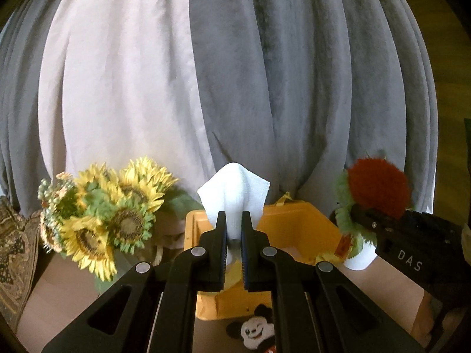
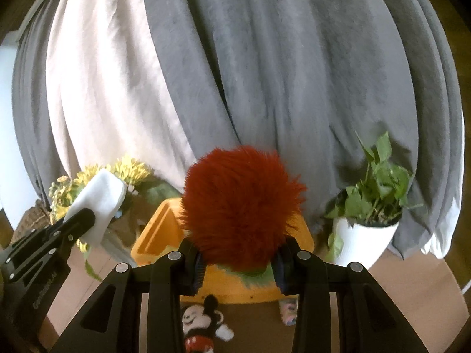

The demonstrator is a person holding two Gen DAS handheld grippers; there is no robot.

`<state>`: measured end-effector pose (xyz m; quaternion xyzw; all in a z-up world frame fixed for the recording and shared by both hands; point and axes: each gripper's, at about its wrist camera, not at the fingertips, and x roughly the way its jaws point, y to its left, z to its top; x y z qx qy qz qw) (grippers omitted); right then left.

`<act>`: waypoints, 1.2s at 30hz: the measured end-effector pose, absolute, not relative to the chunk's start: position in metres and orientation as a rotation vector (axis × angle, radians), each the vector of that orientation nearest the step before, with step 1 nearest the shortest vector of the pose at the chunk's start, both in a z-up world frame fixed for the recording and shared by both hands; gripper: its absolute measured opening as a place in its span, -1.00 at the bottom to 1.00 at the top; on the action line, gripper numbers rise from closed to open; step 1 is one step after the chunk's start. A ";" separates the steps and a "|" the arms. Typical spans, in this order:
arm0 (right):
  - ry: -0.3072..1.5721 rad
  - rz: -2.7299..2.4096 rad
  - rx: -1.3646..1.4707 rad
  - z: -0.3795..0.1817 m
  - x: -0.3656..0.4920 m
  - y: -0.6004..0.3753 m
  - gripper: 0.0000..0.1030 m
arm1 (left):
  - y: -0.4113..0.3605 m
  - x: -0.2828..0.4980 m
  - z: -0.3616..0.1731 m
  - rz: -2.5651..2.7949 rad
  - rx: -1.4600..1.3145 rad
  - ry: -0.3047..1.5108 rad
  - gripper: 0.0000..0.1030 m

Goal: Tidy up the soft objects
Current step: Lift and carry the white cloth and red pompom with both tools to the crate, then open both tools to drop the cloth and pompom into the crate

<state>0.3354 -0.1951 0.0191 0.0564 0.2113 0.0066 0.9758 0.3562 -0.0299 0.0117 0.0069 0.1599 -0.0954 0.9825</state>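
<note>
Right gripper point(image 2: 237, 260) clenches a red and green fuzzy toy point(image 2: 240, 203) above the orange box point(image 1: 294, 229); left gripper point(image 1: 234, 232) pinches a white cloth point(image 1: 234, 189) over that box, mouse doll point(image 2: 200, 323) on the table below

White cloth point(image 1: 234, 189), red-green plush point(image 2: 240, 203), orange bin point(image 1: 294, 229)

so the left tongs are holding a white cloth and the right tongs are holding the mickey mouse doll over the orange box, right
Not quite. The left tongs do hold the white cloth, but the right tongs are shut on a furry red and green toy, not the mickey mouse doll. The right wrist view shows that doll lying on the surface in front of the orange box, with nothing gripping it.
</note>
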 end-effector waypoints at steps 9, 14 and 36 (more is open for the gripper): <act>0.444 0.030 0.098 0.018 0.379 -0.196 -0.26 | -0.037 0.400 0.005 -0.210 0.013 0.359 -0.81; 0.486 0.038 0.099 0.008 0.401 -0.198 -0.26 | -0.044 0.424 -0.007 -0.204 0.035 0.389 -0.81; 0.762 0.063 0.078 -0.052 0.501 -0.214 -0.23 | -0.068 0.507 -0.060 -0.219 0.074 0.600 -0.71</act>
